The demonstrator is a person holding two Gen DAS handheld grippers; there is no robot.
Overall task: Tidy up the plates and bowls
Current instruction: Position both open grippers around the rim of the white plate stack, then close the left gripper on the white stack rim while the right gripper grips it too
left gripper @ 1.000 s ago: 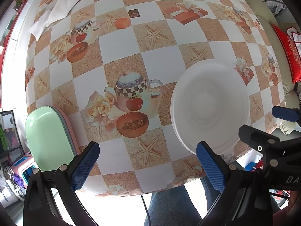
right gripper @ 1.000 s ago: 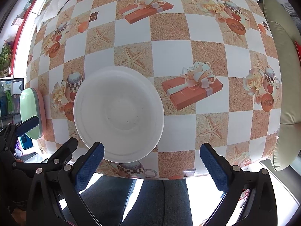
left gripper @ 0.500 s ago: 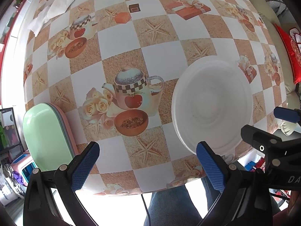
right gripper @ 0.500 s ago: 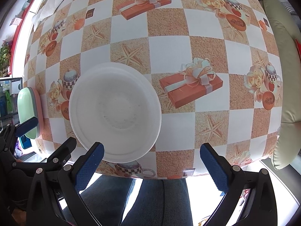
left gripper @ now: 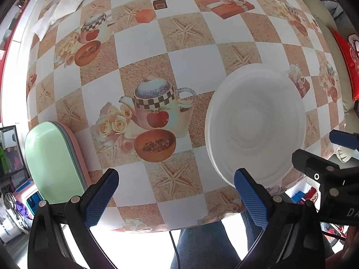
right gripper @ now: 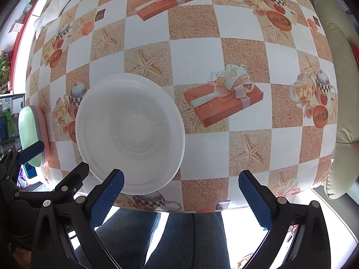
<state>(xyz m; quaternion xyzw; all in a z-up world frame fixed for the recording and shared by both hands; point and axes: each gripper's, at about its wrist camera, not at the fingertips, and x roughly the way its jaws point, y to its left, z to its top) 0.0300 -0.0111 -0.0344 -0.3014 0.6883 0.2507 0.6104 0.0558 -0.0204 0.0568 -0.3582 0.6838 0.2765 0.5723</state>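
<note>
A white bowl (left gripper: pixel 255 125) stands upright near the table's front edge; it also shows in the right wrist view (right gripper: pixel 130 134), where a second white rim peeks out behind it, so it seems stacked. A stack of plates, mint green on top with pink below (left gripper: pixel 52 159), lies at the table's left edge, also in the right wrist view (right gripper: pixel 31 134). My left gripper (left gripper: pixel 175 195) is open and empty above the front edge, between plates and bowl. My right gripper (right gripper: pixel 180 196) is open and empty, to the right of the bowl.
The table carries a checked cloth (left gripper: pixel 193 51) printed with teapots, gifts and starfish. White paper napkins (left gripper: pixel 65 0) lie at the far left. A cushioned seat (right gripper: pixel 341 103) borders the right side. The person's jeans (right gripper: pixel 179 239) show below the front edge.
Both grippers have drifted slightly, so the bowl and table sit a little lower in view. Both stay open and empty. The bowl and plates have not moved.
</note>
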